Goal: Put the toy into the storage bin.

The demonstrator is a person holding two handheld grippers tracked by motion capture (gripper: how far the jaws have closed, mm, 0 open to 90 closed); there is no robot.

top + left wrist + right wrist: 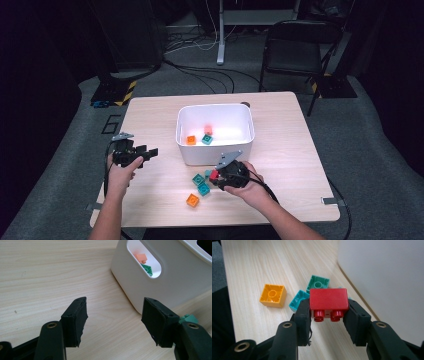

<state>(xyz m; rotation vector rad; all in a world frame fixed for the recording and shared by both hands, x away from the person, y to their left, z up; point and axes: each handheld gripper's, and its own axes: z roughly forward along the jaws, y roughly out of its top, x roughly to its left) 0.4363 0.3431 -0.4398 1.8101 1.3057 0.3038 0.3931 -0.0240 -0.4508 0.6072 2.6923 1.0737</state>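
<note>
Gripping a red brick (329, 299), the right tongs (329, 316) are seen closed on its 2 short end faces, studs pointing back toward the camera, just above the bench (290, 165) beside the near wall of the white bin (215, 150). In the high view the right tongs (216, 176) sit next to the loose bricks. The brick is judged light, rigid moulded plastic with smooth, slightly slippery faces; not fragile. A hold across flat opposing sides, as now, is judged the secure one, since the studded face would give uneven contact.

The left tongs (113, 322) are held open and empty over bare bench, the bin handle cut-out just ahead; they appear in the high view at (150, 151).

On the bench lie 1 orange brick (273, 295) and 2 teal bricks (318, 283), all hollow side up. Inside the bin, 3 bricks are noted: orange, teal and a pinkish one.

No brand mark, label or legible writing is found on any surface.
</note>
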